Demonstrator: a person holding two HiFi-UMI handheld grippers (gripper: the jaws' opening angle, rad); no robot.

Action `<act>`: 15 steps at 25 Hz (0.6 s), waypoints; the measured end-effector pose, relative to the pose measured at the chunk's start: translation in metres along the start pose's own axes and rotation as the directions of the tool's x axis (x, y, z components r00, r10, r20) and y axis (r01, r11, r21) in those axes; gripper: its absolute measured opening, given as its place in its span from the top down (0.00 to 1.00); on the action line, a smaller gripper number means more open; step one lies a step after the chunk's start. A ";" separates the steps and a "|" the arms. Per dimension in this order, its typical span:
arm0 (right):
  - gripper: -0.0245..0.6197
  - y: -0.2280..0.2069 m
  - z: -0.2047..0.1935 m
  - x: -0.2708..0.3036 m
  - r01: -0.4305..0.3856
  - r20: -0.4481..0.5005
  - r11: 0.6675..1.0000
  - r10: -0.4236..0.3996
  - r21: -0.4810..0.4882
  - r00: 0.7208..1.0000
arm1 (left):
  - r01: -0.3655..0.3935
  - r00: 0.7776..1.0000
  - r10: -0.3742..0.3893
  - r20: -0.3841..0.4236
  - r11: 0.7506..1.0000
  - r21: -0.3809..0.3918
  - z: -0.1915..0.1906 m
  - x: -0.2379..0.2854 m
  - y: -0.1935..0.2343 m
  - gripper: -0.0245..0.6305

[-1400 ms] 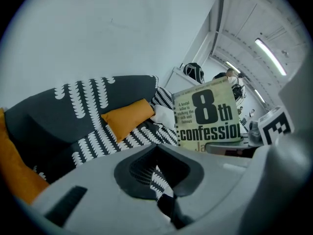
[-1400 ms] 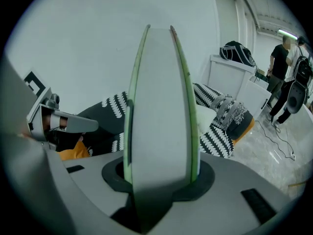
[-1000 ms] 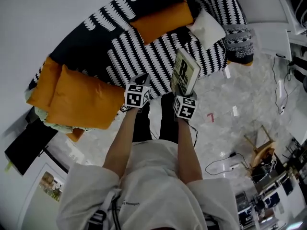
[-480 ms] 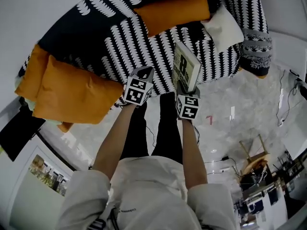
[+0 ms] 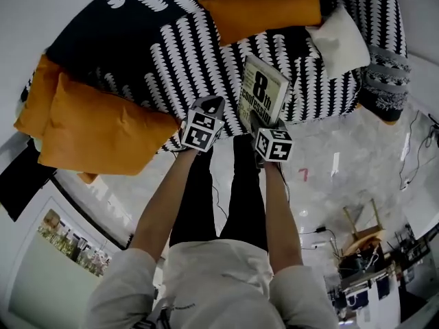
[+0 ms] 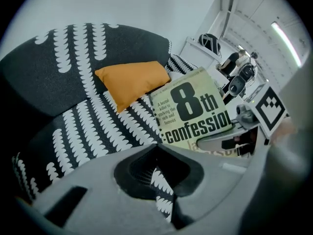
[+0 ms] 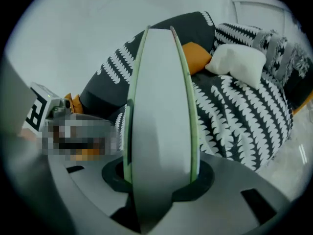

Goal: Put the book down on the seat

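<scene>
A pale green book [image 5: 263, 93] with "8th confession" on its cover stands upright over the front edge of the sofa seat [image 5: 185, 67], which is black with white marks. My right gripper [image 5: 257, 118] is shut on the book's lower edge. In the right gripper view the book's page edge [image 7: 161, 106] fills the middle, between the jaws. My left gripper [image 5: 211, 103] hovers just left of the book with its jaws together and nothing in them. The left gripper view shows the book cover [image 6: 195, 114] to its right, with the seat [image 6: 88, 131] below.
Orange cushions lie at the sofa's left end [image 5: 103, 125] and against its back [image 5: 264, 9]. A white cushion [image 5: 338, 36] and a grey patterned throw [image 5: 384, 74] sit at the right end. The marble floor [image 5: 343, 156] carries cables and a wooden stool [image 5: 363, 221].
The head view has swung further over the sofa. Both grippers kept their pose side by side, and the book stays upright in the right one.
</scene>
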State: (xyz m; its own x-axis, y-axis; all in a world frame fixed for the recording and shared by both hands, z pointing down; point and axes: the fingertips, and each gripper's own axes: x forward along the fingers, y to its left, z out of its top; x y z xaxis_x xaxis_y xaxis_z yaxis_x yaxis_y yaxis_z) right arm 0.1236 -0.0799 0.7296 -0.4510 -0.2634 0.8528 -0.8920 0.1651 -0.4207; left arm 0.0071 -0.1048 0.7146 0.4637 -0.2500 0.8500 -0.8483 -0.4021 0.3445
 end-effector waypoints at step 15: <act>0.71 0.023 -0.007 0.075 -0.366 0.011 0.859 0.388 0.358 0.922 | -0.079 0.996 0.078 0.033 0.996 0.036 -0.015 0.048 0.021 0.95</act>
State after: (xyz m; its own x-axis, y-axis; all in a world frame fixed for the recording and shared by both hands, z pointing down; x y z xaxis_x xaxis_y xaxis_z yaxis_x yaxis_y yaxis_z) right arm 0.0697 -0.0891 0.7864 -0.7621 -0.1888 0.6193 -0.6119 -0.1026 -0.7843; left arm 0.0071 -0.1119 0.7687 0.4047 -0.3097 0.8604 -0.8726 -0.4122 0.2621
